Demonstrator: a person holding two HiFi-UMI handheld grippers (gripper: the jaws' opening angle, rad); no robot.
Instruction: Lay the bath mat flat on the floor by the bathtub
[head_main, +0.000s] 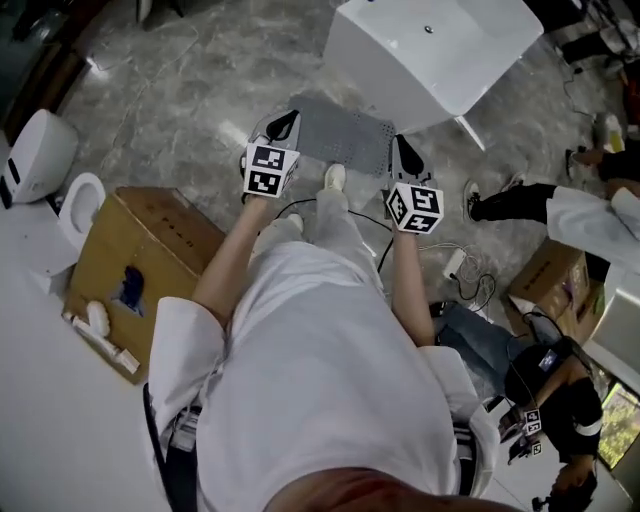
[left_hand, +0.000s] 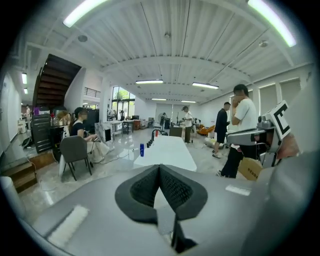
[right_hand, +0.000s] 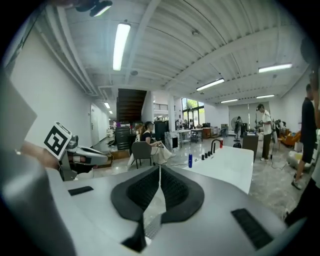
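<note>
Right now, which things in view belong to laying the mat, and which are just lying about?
Job in hand:
bath mat, gripped by the left gripper and right gripper
bathtub

Lying about:
cardboard box
toilet
power strip

No text, brand, number or sign is legible in any view. The cubes on the left gripper (head_main: 283, 127) and the right gripper (head_main: 403, 156) carry only black-and-white square marker patterns, not characters. Faint dark marks on the cardboard box (head_main: 150, 250) are too small to read.
</note>
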